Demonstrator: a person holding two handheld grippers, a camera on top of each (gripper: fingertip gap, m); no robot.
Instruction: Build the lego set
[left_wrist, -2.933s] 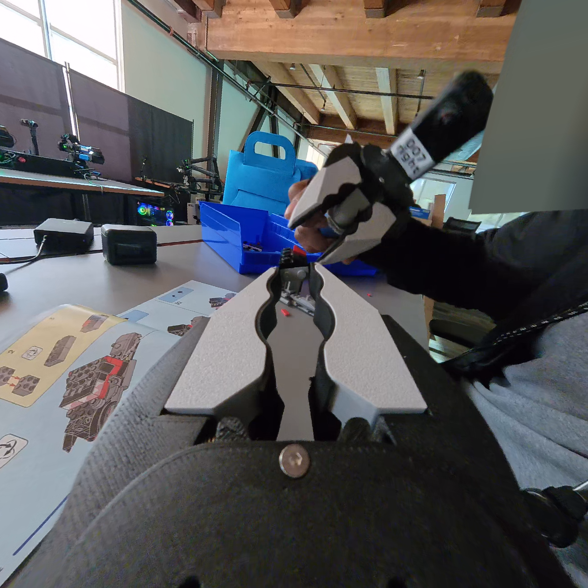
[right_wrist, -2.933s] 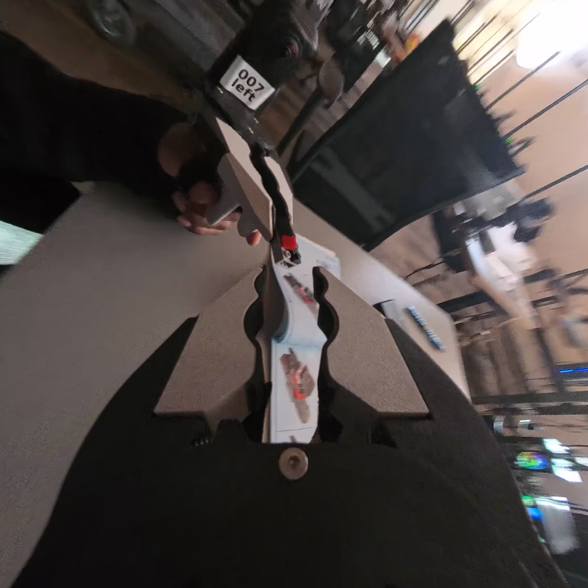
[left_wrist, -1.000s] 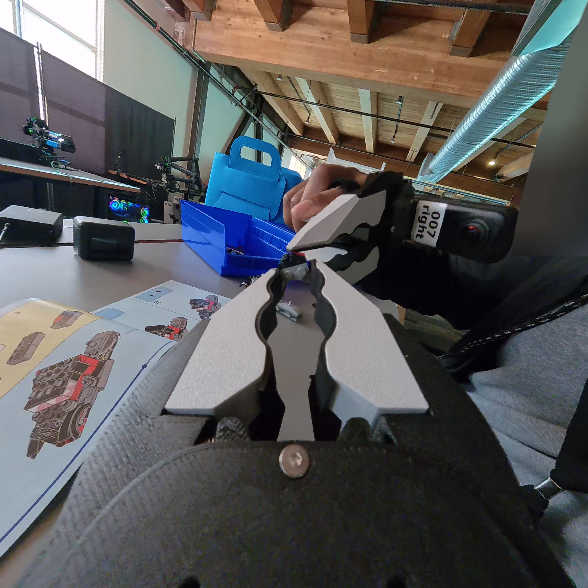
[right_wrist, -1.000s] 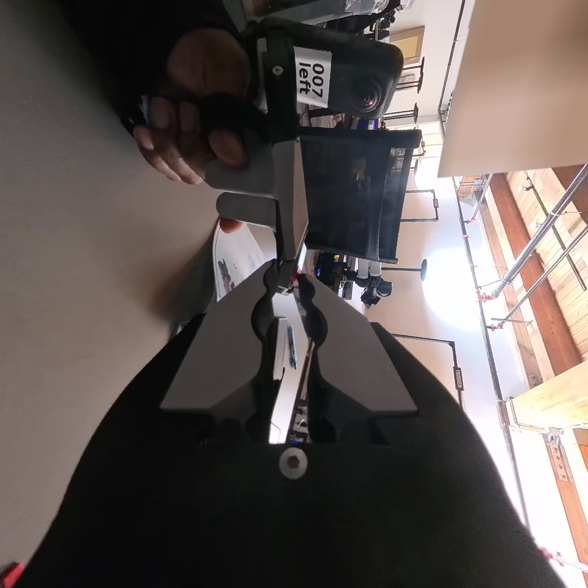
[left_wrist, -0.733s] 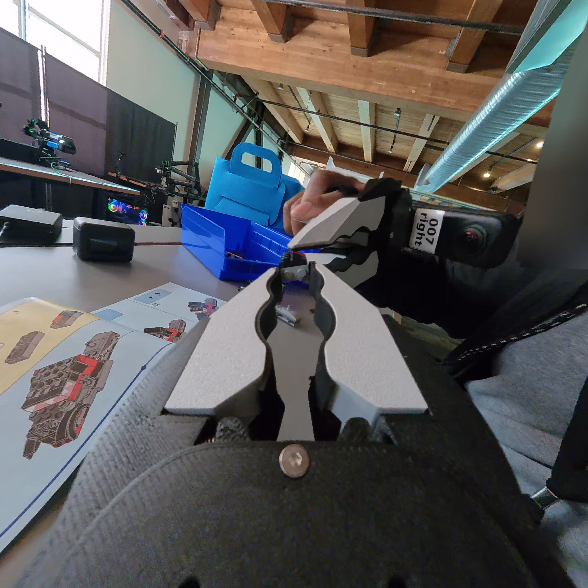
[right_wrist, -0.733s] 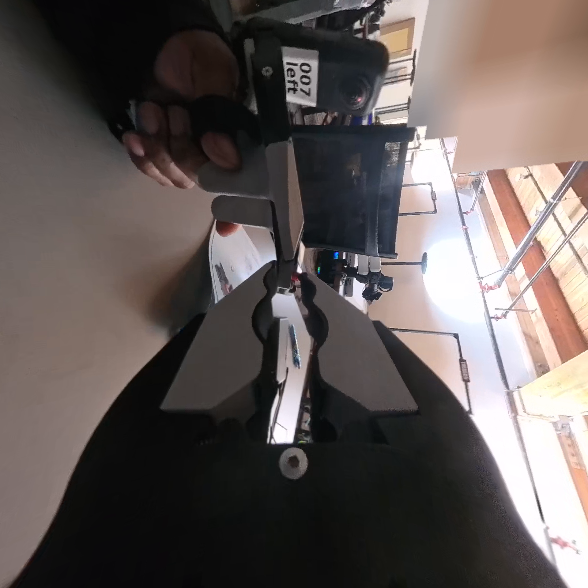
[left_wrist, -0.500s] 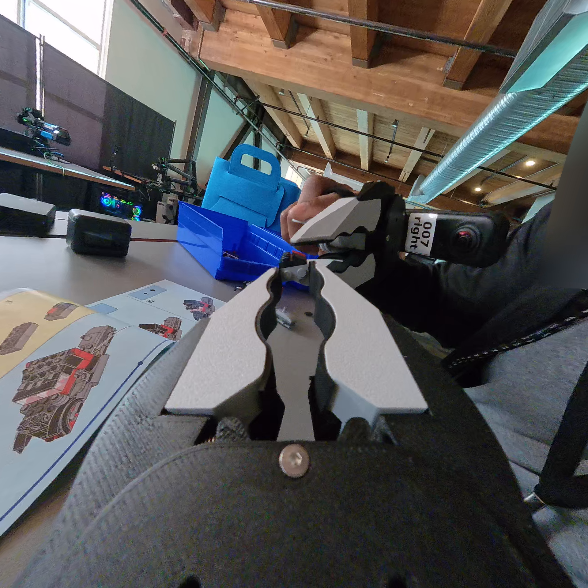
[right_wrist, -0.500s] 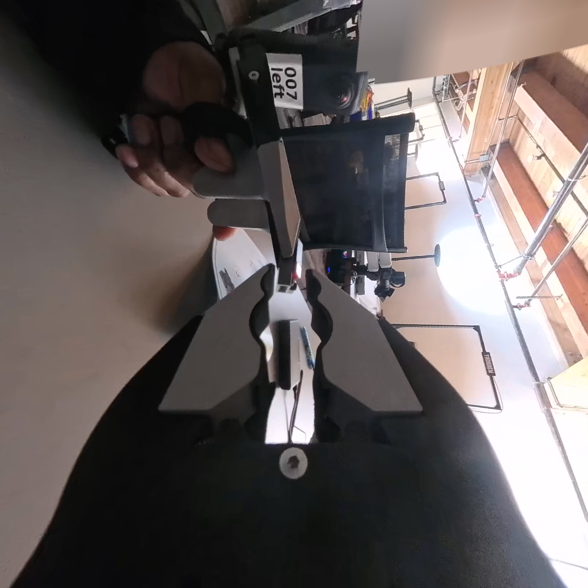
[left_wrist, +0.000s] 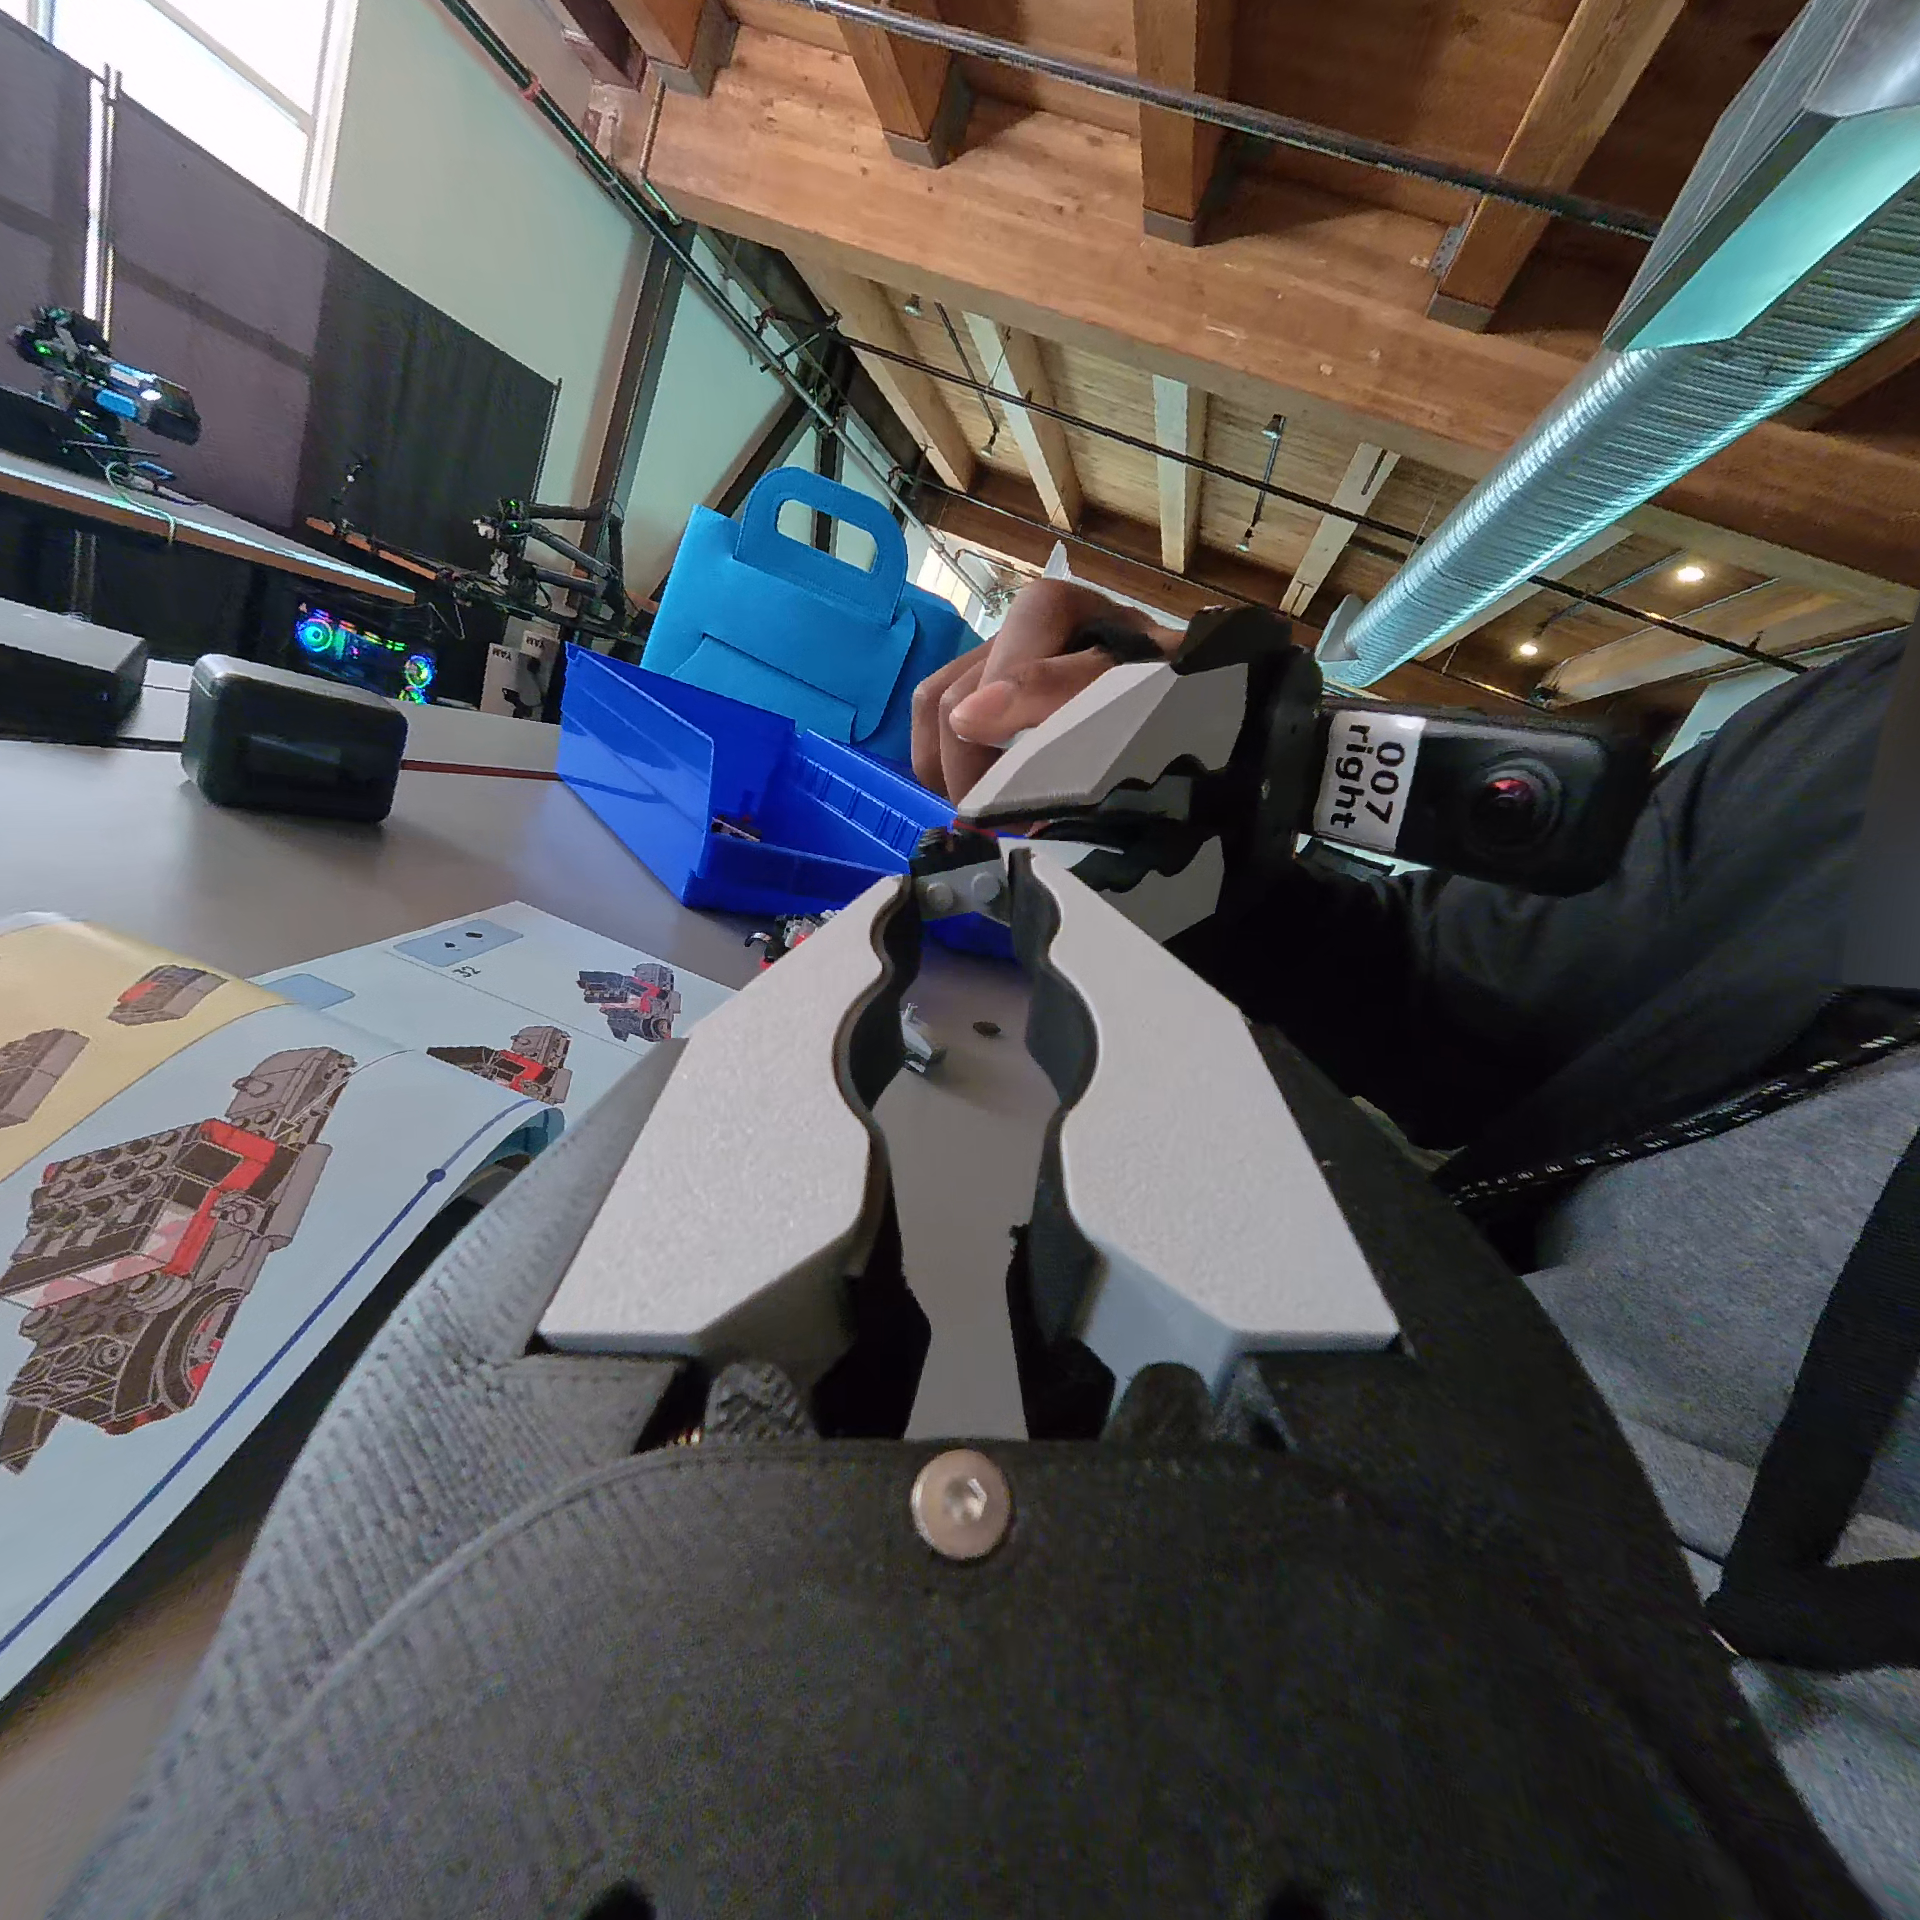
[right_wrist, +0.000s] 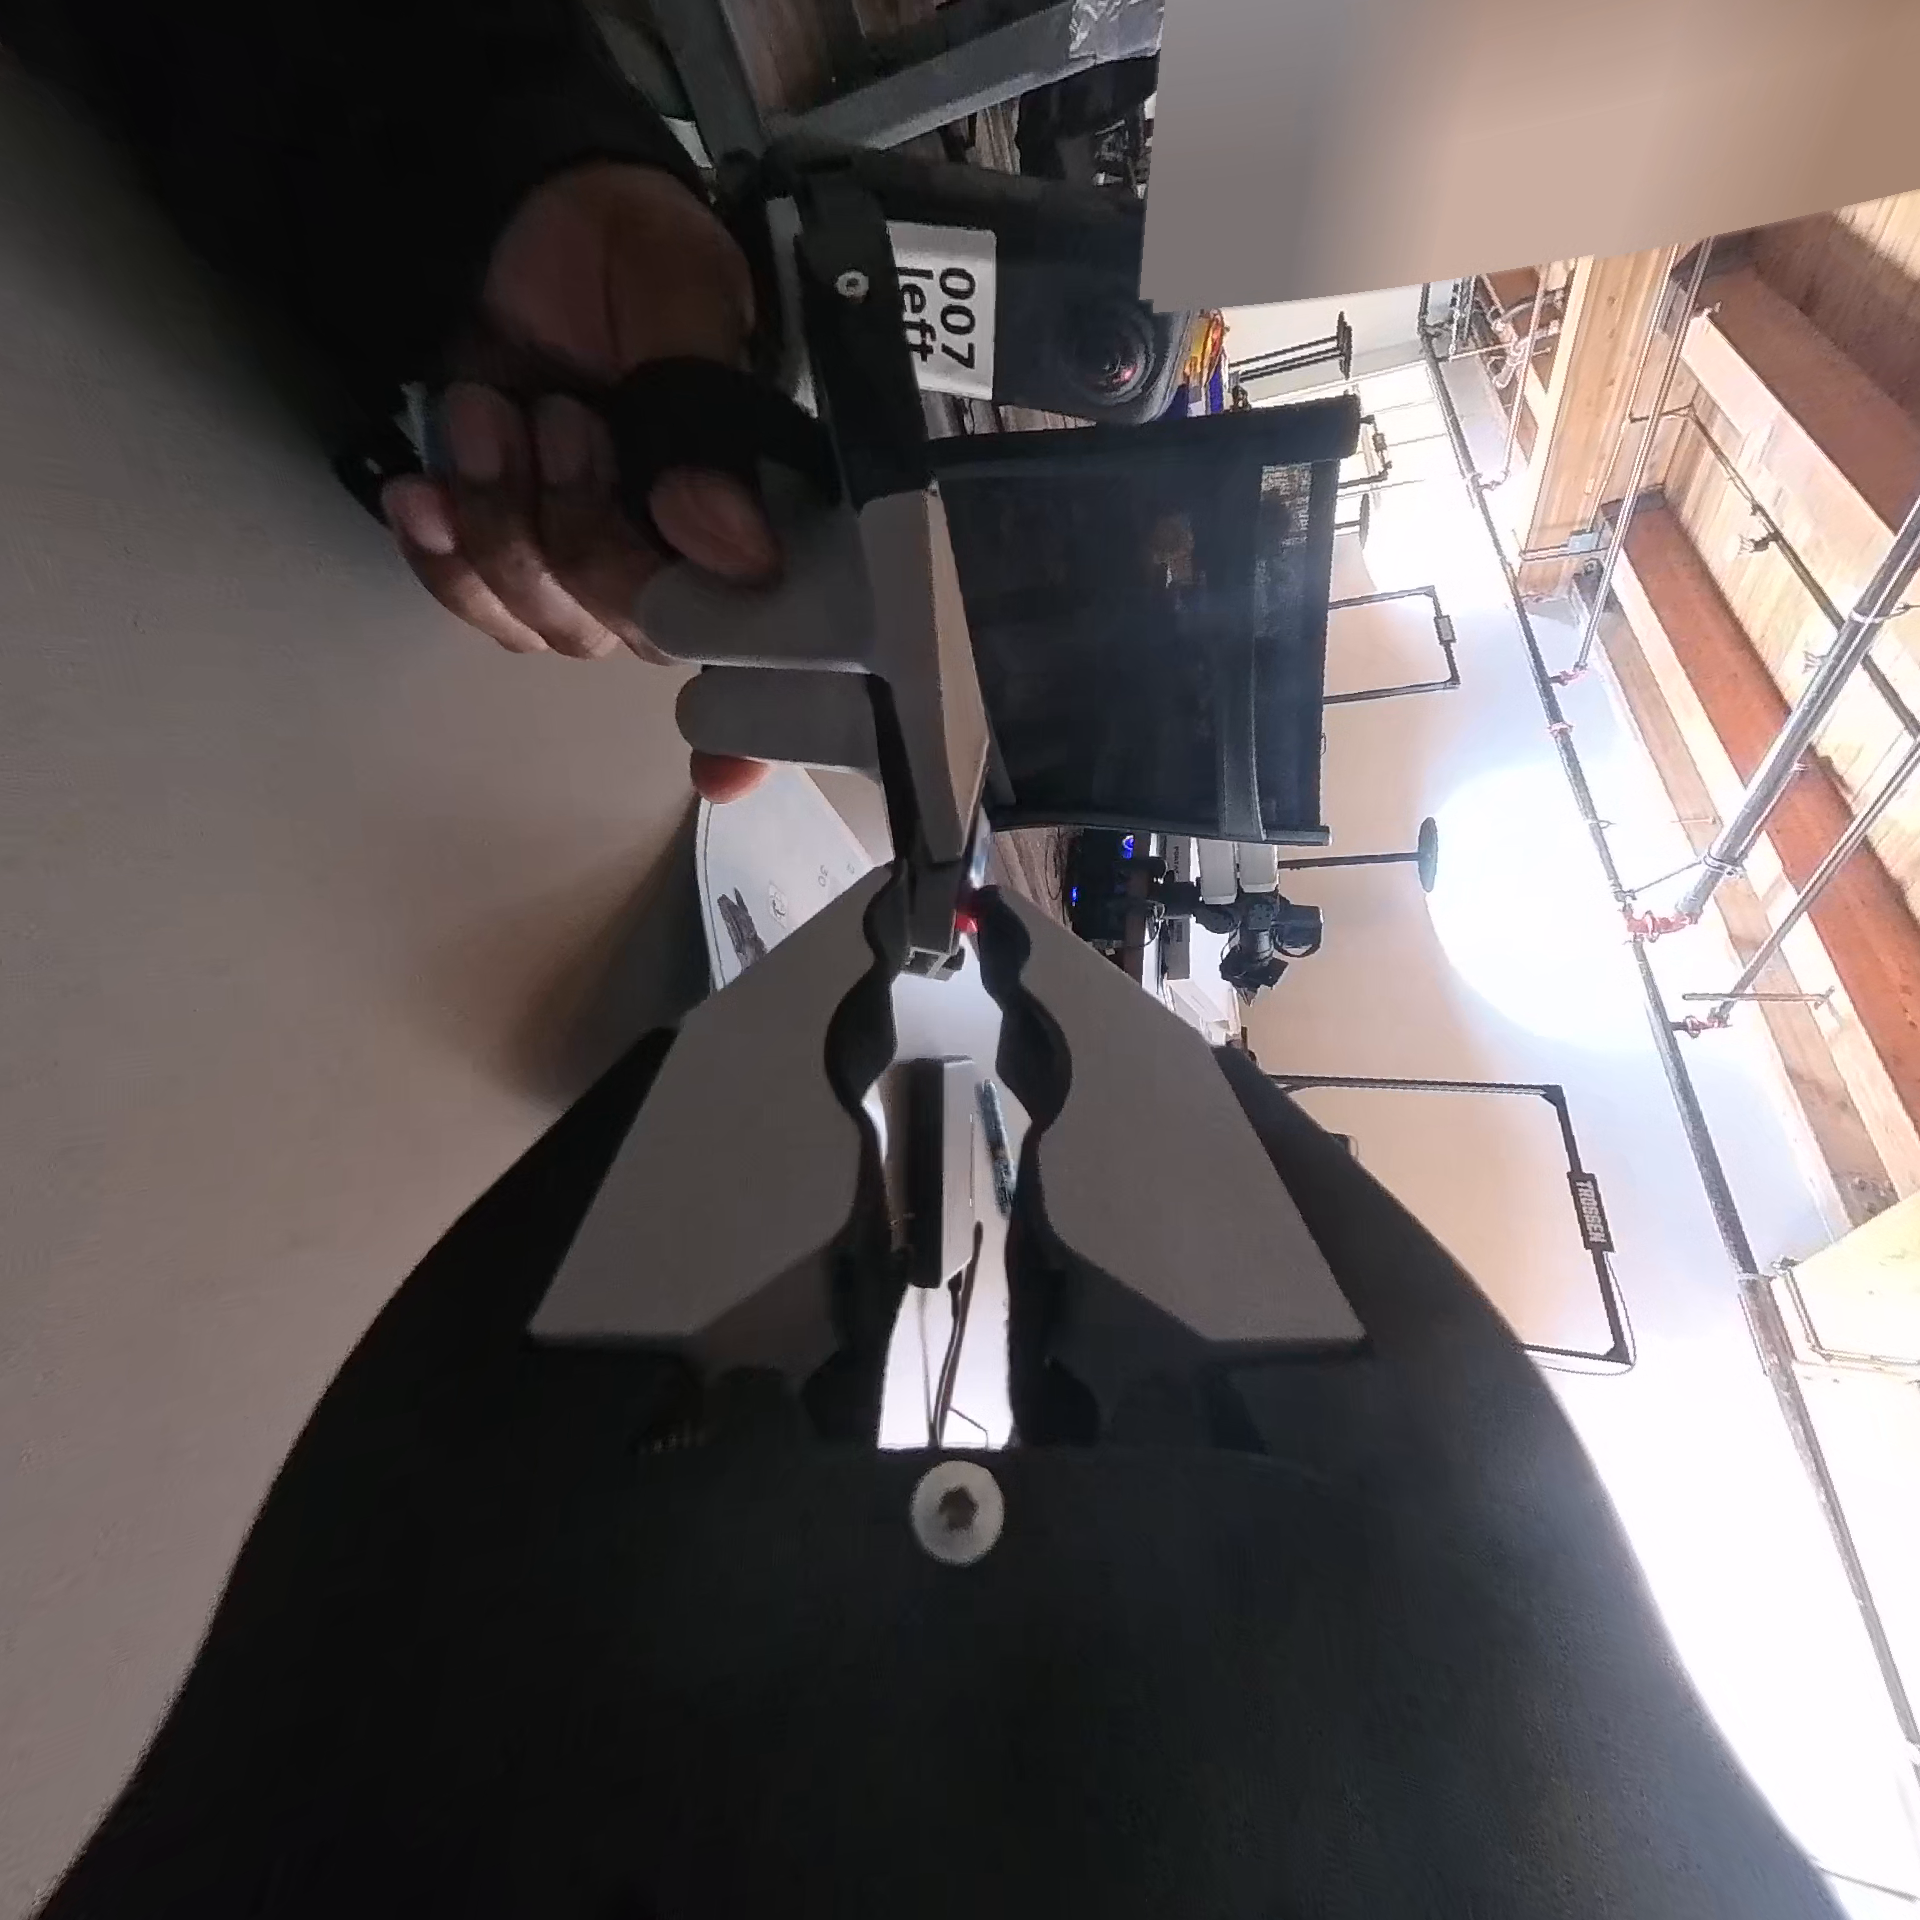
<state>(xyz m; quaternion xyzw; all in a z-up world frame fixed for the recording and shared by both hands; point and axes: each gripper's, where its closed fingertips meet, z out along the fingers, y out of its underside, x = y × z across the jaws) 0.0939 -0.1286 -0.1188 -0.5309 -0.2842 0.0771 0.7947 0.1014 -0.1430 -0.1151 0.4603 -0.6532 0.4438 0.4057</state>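
While the left gripper (left_wrist: 961, 885) is held low over the counter (left_wrist: 260, 883), its jaws are clamped on a small grey-and-black lego assembly (left_wrist: 958, 883) with a bit of red on it. Just beyond, the right gripper (left_wrist: 1013, 826) is met tip to tip, turned on its side; its jaws are set around the same assembly, though whether they press it cannot be told. An open instruction booklet (left_wrist: 208, 1122) is laid flat at the left. Loose lego pieces (left_wrist: 800, 928) are scattered farther on, before a blue parts bin (left_wrist: 727, 821). A blue felt bag (left_wrist: 800, 634) is stood behind it.
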